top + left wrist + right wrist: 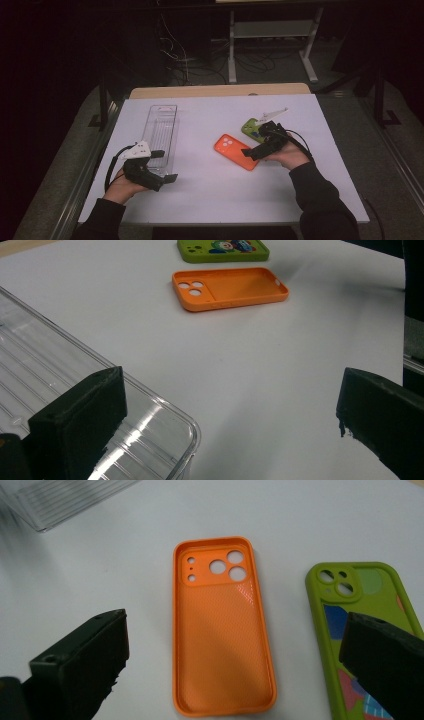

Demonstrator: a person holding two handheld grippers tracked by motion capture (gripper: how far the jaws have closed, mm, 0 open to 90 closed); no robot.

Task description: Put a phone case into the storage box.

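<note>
Right gripper (251, 150), jaws apart, hovers over the orange phone case (222, 630), which lies flat at table centre; green case (372, 630) at its 3 o'clock. Left gripper (165, 166), jaws apart, sits at the clear tray's (161, 131) 6 o'clock end.

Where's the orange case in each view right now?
High view: orange case at table centre, just left of the right gripper.
Left gripper view: upper middle, hollow side up.
Right gripper view: centre, between the fingers.
Shared landmark: green case beside it.
</note>
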